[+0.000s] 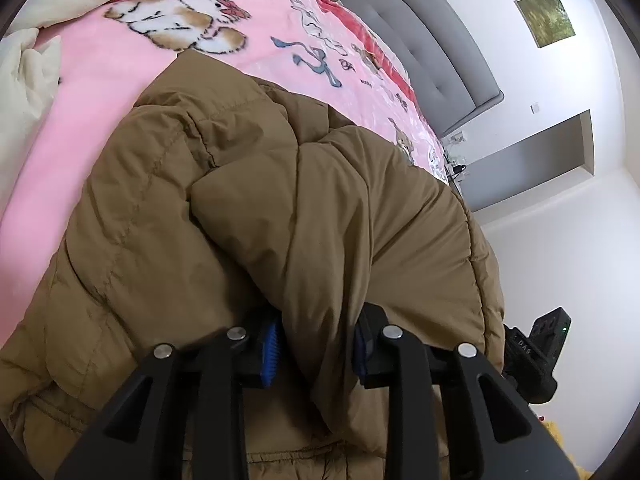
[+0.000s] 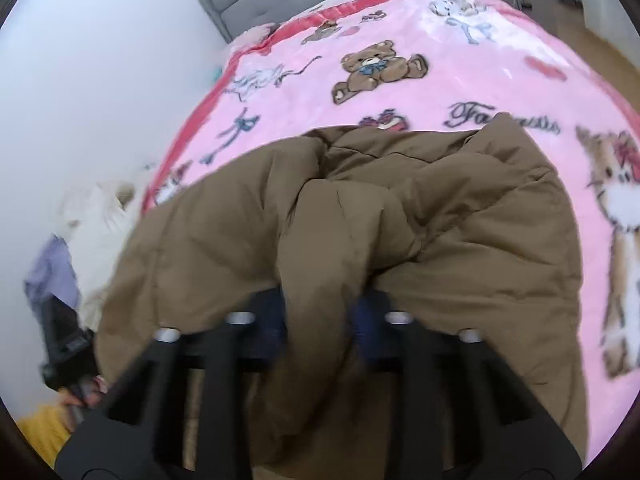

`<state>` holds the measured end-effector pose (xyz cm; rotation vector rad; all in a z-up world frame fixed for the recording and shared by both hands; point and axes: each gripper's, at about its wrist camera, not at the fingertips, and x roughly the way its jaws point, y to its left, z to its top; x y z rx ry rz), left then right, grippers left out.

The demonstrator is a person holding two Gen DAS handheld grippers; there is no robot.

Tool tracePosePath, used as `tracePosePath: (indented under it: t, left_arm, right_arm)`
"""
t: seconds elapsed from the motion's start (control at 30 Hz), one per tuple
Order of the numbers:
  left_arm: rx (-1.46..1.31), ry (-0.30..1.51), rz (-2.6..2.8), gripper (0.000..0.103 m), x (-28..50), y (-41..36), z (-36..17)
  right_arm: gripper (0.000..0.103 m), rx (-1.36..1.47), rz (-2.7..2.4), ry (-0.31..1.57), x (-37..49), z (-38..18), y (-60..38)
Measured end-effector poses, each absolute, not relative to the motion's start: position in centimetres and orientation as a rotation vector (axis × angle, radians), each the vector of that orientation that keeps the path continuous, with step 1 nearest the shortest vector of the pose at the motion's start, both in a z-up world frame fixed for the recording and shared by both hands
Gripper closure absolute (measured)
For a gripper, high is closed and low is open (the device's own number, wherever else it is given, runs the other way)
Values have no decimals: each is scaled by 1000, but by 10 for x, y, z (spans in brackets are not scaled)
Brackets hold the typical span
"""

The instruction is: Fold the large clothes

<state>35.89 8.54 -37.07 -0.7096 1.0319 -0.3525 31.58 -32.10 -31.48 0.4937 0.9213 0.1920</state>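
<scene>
A large brown padded jacket (image 1: 248, 184) lies on a bed with a pink cartoon blanket (image 1: 100, 92). My left gripper (image 1: 316, 344) is shut on a bunched fold of the jacket, which runs between its blue pads. In the right wrist view the same jacket (image 2: 460, 216) spreads over the pink blanket (image 2: 460, 60). My right gripper (image 2: 320, 324) is shut on another thick fold of the jacket near its edge. The right wrist view is motion-blurred. The other gripper shows at the left wrist view's right edge (image 1: 536, 356) and at the right wrist view's left edge (image 2: 66, 344).
A grey padded headboard (image 1: 432, 40) stands at the bed's head against a white wall. A cream duvet (image 1: 24, 76) is bunched at the bed's far side. A framed picture (image 1: 546, 18) hangs on the wall. Pale clothes (image 2: 96, 216) lie beside the bed.
</scene>
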Motion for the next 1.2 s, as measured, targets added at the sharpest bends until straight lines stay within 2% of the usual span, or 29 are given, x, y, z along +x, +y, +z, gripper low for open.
tracePosePath:
  t: [0.07, 0.2, 0.37, 0.4, 0.47, 0.5, 0.63, 0.77, 0.83, 0.9, 0.93, 0.97, 1.0, 1.1, 1.2]
  left_arm:
    - [-699, 1030, -345, 74, 359, 85, -370]
    - [-684, 999, -334, 75, 353, 85, -369]
    - [-761, 1008, -345, 74, 347, 90, -378]
    - [-742, 1009, -352, 72, 348, 88, -377]
    - [-705, 1013, -355, 71, 349, 84, -375]
    - [-694, 1016, -358, 71, 351, 83, -374]
    - [-702, 1030, -361, 71, 357, 87, -374]
    - [-679, 1029, -373, 71, 359, 90, -372]
    - [-686, 1030, -376, 71, 360, 90, -372]
    - [-680, 1032, -377, 71, 361, 89, -372]
    - [-679, 1033, -377, 71, 361, 89, -372]
    - [-680, 1034, -377, 71, 361, 90, -372]
    - [-683, 1035, -379, 69, 361, 90, -372]
    - [-676, 1042, -371, 68, 363, 90, -372]
    - [-652, 1047, -359, 68, 364, 89, -371]
  right_arm:
    - [89, 520, 176, 889, 307, -300, -321]
    - [90, 606, 149, 829, 278, -270, -320]
    - [90, 853, 45, 899, 258, -312, -340]
    - [87, 881, 29, 906, 259, -323, -345]
    - [71, 932, 5, 932, 265, -342, -353]
    - [60, 929, -8, 933, 266, -343, -355]
    - [47, 660, 9, 865, 268, -306, -346]
    - [44, 266, 71, 742, 270, -263, -324]
    - [35, 124, 125, 770, 285, -258, -316]
    - [35, 28, 199, 854, 308, -269, -304]
    - [39, -7, 214, 885, 316, -276, -300]
    - [47, -27, 240, 927, 324, -286, -296]
    - [65, 11, 305, 982, 334, -300, -295]
    - [84, 191, 320, 1007, 336, -307, -307]
    - [88, 352, 300, 968, 324, -283, -318]
